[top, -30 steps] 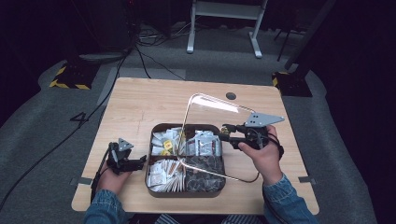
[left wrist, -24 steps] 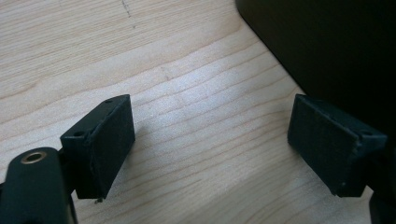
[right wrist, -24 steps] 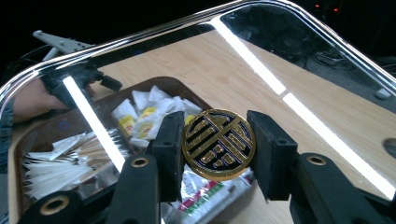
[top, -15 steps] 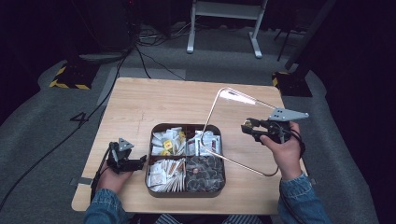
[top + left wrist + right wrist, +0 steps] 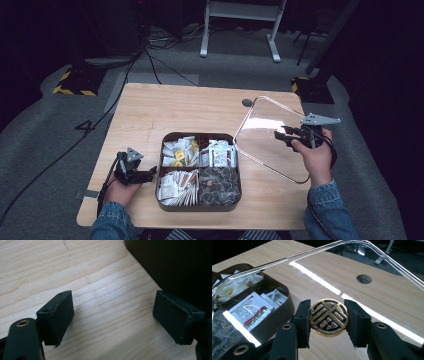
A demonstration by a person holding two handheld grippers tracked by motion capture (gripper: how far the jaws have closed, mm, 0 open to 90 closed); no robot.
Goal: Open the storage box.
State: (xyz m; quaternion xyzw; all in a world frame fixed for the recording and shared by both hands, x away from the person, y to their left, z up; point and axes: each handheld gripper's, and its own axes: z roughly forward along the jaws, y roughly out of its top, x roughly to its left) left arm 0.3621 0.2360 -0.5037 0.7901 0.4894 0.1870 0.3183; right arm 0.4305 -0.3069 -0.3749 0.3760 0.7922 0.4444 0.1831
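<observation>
Lid tilted over counter, right of tray, clamped at gold knob by right gripper fingers. Left gripper resting on counter beside tray, fingers apart.

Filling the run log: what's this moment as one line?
right gripper: shut on lid knob | lid: lifted, right of box | left gripper: open, on table

Denim sleeves; black tongs with grey three-cornered plates, brass-ringed screw holes, trailing black cables.
</observation>
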